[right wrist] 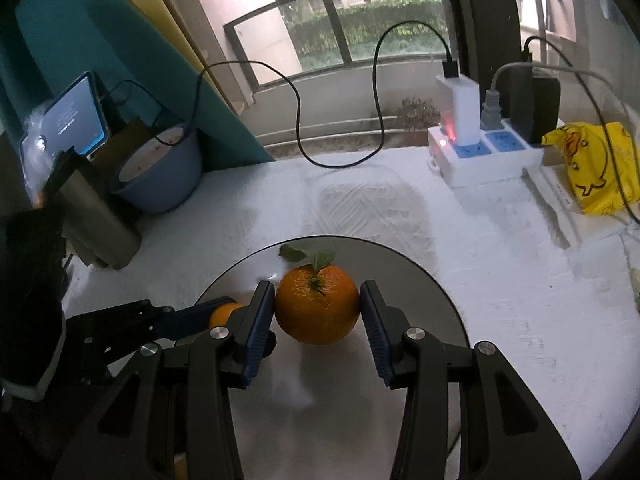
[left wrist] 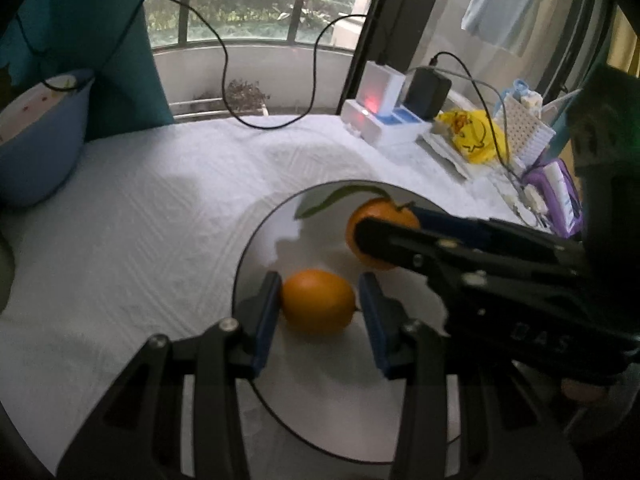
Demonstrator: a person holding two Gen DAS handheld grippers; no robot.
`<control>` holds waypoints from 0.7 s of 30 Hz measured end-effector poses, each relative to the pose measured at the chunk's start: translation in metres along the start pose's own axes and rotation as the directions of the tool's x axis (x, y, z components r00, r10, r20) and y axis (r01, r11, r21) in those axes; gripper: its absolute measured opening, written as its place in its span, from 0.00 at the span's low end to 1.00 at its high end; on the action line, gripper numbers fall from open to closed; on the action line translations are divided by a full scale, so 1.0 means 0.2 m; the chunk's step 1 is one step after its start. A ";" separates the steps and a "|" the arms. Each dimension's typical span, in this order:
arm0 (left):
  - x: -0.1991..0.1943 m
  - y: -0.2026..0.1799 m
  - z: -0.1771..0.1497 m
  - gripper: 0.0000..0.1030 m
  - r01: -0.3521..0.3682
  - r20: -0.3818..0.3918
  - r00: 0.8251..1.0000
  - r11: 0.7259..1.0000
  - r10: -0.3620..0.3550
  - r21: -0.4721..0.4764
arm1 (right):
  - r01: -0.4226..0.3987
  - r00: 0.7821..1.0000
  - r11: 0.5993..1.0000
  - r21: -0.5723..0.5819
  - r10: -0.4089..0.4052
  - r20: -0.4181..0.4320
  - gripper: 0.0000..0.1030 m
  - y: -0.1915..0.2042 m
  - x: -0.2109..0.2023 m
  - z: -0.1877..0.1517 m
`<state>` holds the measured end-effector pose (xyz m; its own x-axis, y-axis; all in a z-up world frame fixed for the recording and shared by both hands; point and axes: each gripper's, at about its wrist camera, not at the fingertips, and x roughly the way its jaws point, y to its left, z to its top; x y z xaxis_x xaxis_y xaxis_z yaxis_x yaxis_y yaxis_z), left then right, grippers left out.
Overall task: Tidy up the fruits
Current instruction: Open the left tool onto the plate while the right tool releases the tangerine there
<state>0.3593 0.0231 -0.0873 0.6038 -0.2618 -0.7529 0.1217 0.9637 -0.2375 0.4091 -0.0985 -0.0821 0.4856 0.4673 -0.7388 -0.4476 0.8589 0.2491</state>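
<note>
- The leafy orange [right wrist: 317, 305] sat on the round plate [right wrist: 432, 280] between the pads of your right hand-held gripper [right wrist: 318, 310]; the left pad touched its skin, and the right pad looked just at it, so whether you had it held or were letting it go cannot be told.
- The smaller orange [left wrist: 318, 301] lay on the same plate, inside your left hand-held gripper [left wrist: 319, 308], whose jaws stood a little wider than the fruit: left pad at the skin, right pad just clear.
- Judging by this, you were at the plate stage; next called for drawing each gripper straight back without nudging the fruit.
- The two grippers crossed close together over the plate, so they could knock each other.
- Beyond, on the white-covered counter [right wrist: 500, 320], stood a blue bowl [right wrist: 160, 176], a power strip [right wrist: 480, 156], a looping black cable [right wrist: 298, 120] and a yellow bag [right wrist: 592, 168], all well apart from the plate.
</note>
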 end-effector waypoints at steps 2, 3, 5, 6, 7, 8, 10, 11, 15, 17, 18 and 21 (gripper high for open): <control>-0.01 0.00 0.00 0.41 0.005 0.000 1.000 1.000 -0.005 -0.005 | -0.003 1.000 1.000 0.010 0.003 -0.014 0.45 0.00 0.02 0.00; -0.01 0.00 0.00 0.41 0.006 0.001 1.000 1.000 -0.006 -0.007 | -0.009 1.000 1.000 0.016 0.009 -0.019 0.46 0.00 0.02 0.00; -0.03 0.00 0.00 0.43 0.004 0.006 1.000 1.000 -0.004 -0.005 | -0.015 1.000 1.000 0.018 0.015 -0.018 0.47 0.00 0.02 0.01; -0.04 -0.01 0.00 0.43 -0.005 0.010 1.000 1.000 0.005 -0.001 | -0.015 1.000 1.000 0.017 0.015 -0.011 0.49 0.00 0.01 0.01; -0.04 -0.01 0.00 0.44 -0.008 0.013 1.000 1.000 0.008 0.001 | -0.011 1.000 1.000 0.016 0.011 -0.007 0.50 0.00 0.01 0.01; -0.06 -0.01 -0.01 0.44 -0.010 0.017 1.000 1.000 0.010 0.002 | -0.009 1.000 1.000 0.015 0.009 -0.002 0.51 0.00 0.00 0.01; -0.08 -0.02 -0.01 0.44 -0.011 0.022 1.000 1.000 0.011 -0.001 | -0.005 1.000 1.000 0.013 0.005 0.011 0.51 0.00 -0.03 0.01; -0.09 -0.02 -0.01 0.44 -0.011 0.026 1.000 1.000 0.011 -0.001 | 0.001 1.000 1.000 0.009 -0.001 0.017 0.51 0.01 -0.05 0.01; -0.15 -0.06 -0.02 0.44 -0.024 0.045 0.999 1.000 0.024 0.012 | 0.006 0.999 1.000 0.006 -0.006 0.031 0.51 0.02 -0.11 -0.01; -0.17 -0.07 -0.04 0.44 -0.031 0.052 0.998 0.999 0.030 0.012 | 0.008 0.999 1.000 0.005 -0.008 0.040 0.51 0.03 -0.14 -0.02; -0.19 -0.07 -0.05 0.44 -0.034 0.053 0.998 0.999 0.033 0.011 | 0.008 0.999 1.000 0.005 -0.008 0.043 0.51 0.03 -0.16 -0.03; -0.23 -0.08 -0.08 0.44 -0.034 0.056 0.998 0.999 0.034 0.000 | 0.017 0.998 1.000 0.004 -0.017 0.060 0.51 0.04 -0.22 -0.05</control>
<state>0.3171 0.0184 -0.0597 0.6506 -0.2259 -0.7251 0.1009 0.9720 -0.2123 0.3763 -0.1135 -0.0531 0.5372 0.4645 -0.7040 -0.4362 0.8674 0.2395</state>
